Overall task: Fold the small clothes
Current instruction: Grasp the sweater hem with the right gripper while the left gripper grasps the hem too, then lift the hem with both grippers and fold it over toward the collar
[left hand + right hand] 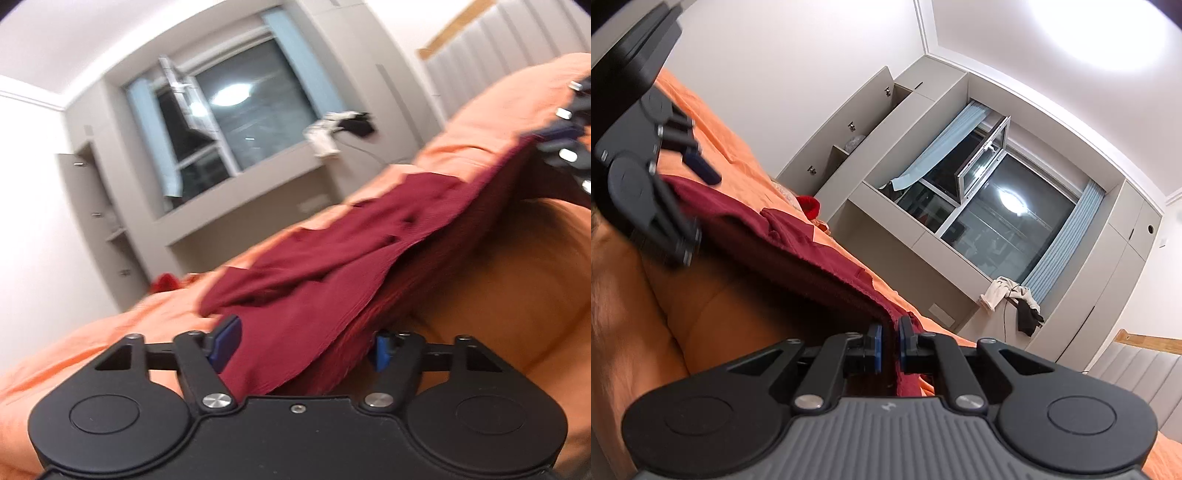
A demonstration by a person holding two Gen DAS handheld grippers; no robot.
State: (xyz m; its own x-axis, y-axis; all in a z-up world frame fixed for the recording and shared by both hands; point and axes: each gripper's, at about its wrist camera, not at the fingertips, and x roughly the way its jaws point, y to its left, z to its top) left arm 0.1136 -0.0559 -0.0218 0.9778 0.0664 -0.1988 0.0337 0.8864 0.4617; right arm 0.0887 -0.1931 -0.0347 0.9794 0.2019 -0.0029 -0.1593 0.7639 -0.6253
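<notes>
A dark red garment (pixel 332 258) stretches over the orange bed (pixel 498 122), lifted along one edge. In the left wrist view my left gripper (pixel 303 347) stands open, its blue pads (pixel 225 343) apart, and the cloth's near end hangs between them without being clamped. The right wrist view has that same left gripper (pixel 694 205) at the upper left, straddling the garment (pixel 798 236). My right gripper (pixel 890 347) is shut on the garment's edge, which is pinched between its blue pads. The left wrist view catches the right gripper (pixel 554 136) at the far right, on the cloth's raised corner.
The orange sheet (pixel 713 122) covers the whole bed. A small red item (pixel 809 206) lies at its far end. Beyond stand grey cabinets (pixel 849 147), a dark window (pixel 1008 229) with blue curtains, clothes (pixel 1012 295) draped on the ledge, and a padded grey headboard (pixel 1137 369).
</notes>
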